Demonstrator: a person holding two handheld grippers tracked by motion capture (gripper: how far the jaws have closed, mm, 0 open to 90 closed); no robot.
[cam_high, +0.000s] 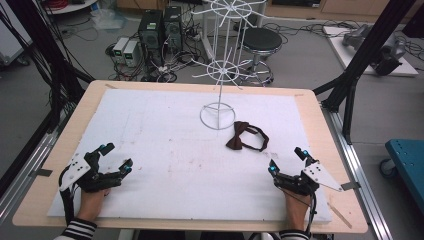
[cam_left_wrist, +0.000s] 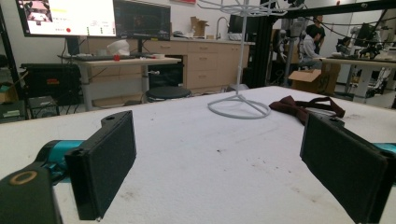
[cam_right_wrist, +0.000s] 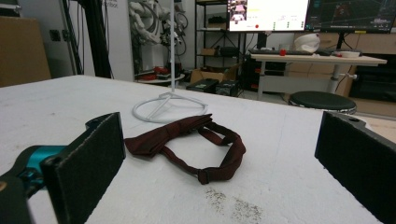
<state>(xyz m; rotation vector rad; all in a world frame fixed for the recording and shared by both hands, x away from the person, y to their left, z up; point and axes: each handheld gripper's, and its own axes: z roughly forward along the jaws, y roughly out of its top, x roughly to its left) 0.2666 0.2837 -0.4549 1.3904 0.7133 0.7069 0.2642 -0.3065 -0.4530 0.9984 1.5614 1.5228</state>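
A dark brown bow tie (cam_high: 246, 137) with its looped strap lies flat on the white mat, just right of the white wire stand's ring base (cam_high: 217, 116). Both hand-held grippers rest near the table's front edge. My left gripper (cam_high: 115, 156) sits at the front left, jaws wide apart and empty; from it the bow tie (cam_left_wrist: 303, 107) shows far off beside the stand's base (cam_left_wrist: 239, 107). My right gripper (cam_high: 287, 160) sits at the front right, jaws wide apart and empty, a short way in front of the bow tie (cam_right_wrist: 187, 140).
The wire stand's pole rises from its base (cam_right_wrist: 169, 108) to spoked racks (cam_high: 223, 70) above the table's far side. The white mat (cam_high: 165, 150) covers most of the wooden table. Computers, cables and a black stool (cam_high: 260, 42) stand on the floor beyond.
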